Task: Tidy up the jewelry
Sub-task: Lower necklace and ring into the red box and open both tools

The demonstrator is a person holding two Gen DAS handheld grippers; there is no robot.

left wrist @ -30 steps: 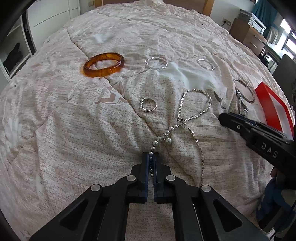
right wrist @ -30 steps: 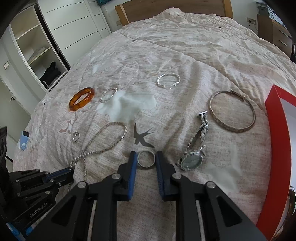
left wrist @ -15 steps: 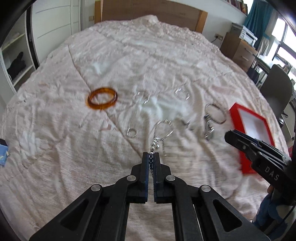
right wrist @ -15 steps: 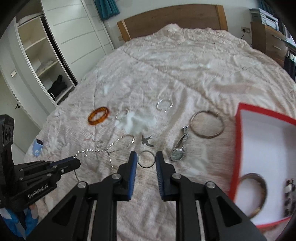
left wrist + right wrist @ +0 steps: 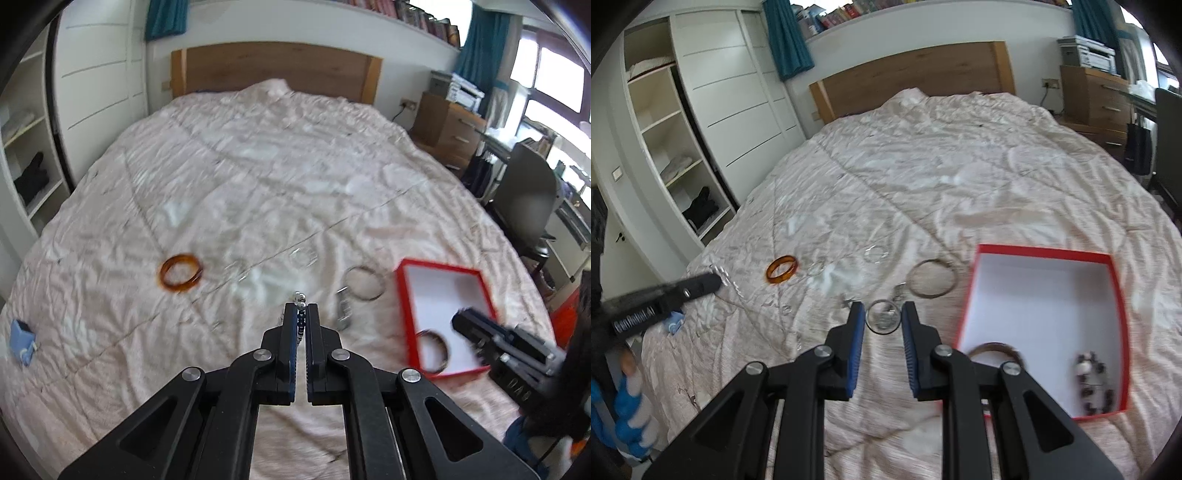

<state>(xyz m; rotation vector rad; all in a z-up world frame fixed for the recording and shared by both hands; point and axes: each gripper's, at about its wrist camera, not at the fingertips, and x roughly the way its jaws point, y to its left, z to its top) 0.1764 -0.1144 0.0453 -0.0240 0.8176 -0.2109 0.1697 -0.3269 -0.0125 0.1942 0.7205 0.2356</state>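
My left gripper [image 5: 301, 314] is shut on a pearl and chain necklace [image 5: 300, 298], held high above the bed; its chain trails from the tip in the right wrist view [image 5: 729, 282]. My right gripper [image 5: 884, 317] is shut on a silver ring [image 5: 883, 317], lifted left of the red box [image 5: 1043, 254]. The box holds a dark bangle [image 5: 995, 347] and a beaded bracelet [image 5: 1091, 384]. On the bedspread lie an amber bangle [image 5: 181, 273], a large silver bangle [image 5: 364, 288], a watch [image 5: 343, 312] and thin silver rings [image 5: 303, 256].
The bed's beige quilt [image 5: 258, 166] fills both views. A blue object [image 5: 22, 341] lies at its left edge. A white wardrobe [image 5: 713, 110] stands left, a wooden dresser [image 5: 443, 129] and a dark chair [image 5: 524, 199] right.
Both grippers have risen high above the bed with their pieces. The necklace has come off the quilt and hangs from the left gripper. The red box has come fully into view.
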